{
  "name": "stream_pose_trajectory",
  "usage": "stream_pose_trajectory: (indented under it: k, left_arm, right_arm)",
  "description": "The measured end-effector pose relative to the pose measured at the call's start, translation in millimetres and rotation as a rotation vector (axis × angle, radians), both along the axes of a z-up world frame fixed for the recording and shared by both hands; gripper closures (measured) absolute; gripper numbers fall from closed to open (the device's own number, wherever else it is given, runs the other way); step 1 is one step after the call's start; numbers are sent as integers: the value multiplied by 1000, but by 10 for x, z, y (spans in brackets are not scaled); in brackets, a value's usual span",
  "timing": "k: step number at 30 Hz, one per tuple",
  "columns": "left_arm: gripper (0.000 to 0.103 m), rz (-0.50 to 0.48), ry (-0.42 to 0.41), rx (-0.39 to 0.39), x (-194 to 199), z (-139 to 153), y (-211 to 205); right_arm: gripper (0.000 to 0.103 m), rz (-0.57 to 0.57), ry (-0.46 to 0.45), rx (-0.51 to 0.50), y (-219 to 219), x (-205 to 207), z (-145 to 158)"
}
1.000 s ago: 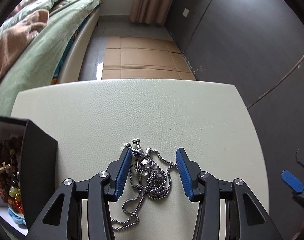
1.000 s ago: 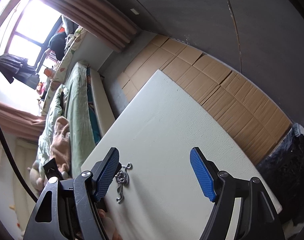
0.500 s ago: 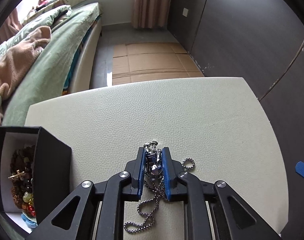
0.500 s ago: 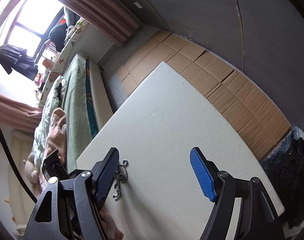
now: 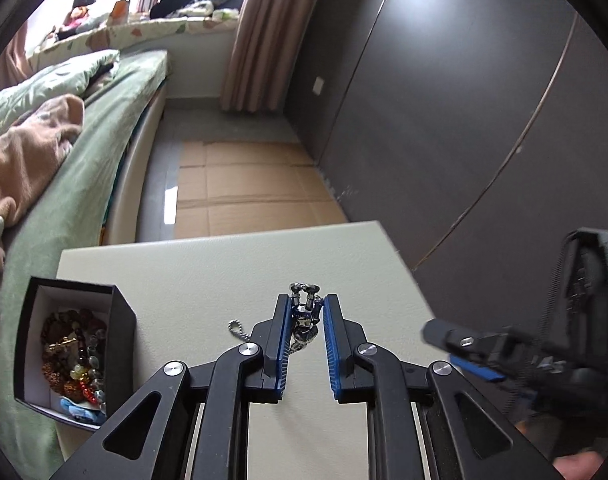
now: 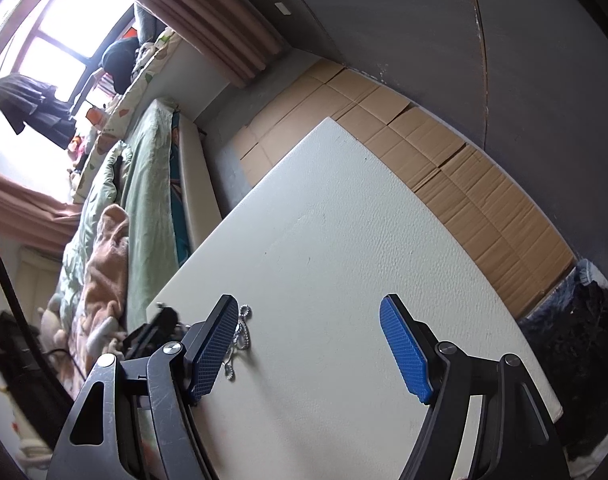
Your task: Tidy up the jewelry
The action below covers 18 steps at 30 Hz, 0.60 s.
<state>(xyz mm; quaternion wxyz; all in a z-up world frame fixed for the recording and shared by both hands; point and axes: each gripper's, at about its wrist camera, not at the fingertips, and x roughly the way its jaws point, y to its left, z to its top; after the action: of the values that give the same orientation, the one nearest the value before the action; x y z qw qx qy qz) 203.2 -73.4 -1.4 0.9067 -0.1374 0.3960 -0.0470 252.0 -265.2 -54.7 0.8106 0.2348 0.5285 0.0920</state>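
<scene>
A: The left gripper (image 5: 307, 312) is pinching the silver necklace (image 5: 304, 322) between its blue pads (image 5: 283, 344), with the pendant poking out past the tips at 12 o'clock.

B: And a loop of ball chain (image 5: 236, 327) is dangling out at 9 o'clock of the fingers, over the white table (image 5: 207, 280).

A: The black jewelry box (image 5: 121, 344) is sitting open at 8 o'clock in the left wrist view, near the table's left edge, holding a heap of beaded bracelets (image 5: 73, 354).

B: Any brand or writing on that box?

A: I am not reading any; no lettering is showing on the box or the grippers.

B: The right gripper (image 6: 310, 350) is standing wide apart with nothing between its 2 pads, pointing down at bare tabletop (image 6: 344, 240).

A: In the right wrist view the chain (image 6: 239, 340) is peeking out just beside its left finger, at 9 o'clock. Cardboard sheets (image 5: 243, 192) are lying on the floor beyond the table.
</scene>
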Motion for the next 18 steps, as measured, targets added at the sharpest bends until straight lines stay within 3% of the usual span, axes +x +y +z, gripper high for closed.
stream_pose_trajectory:
  k: [18]
  left_arm:
    - [87, 33, -271, -185, -696, 1011, 421]
  right_arm:
    - [33, 130, -36, -52, 325, -118, -32]
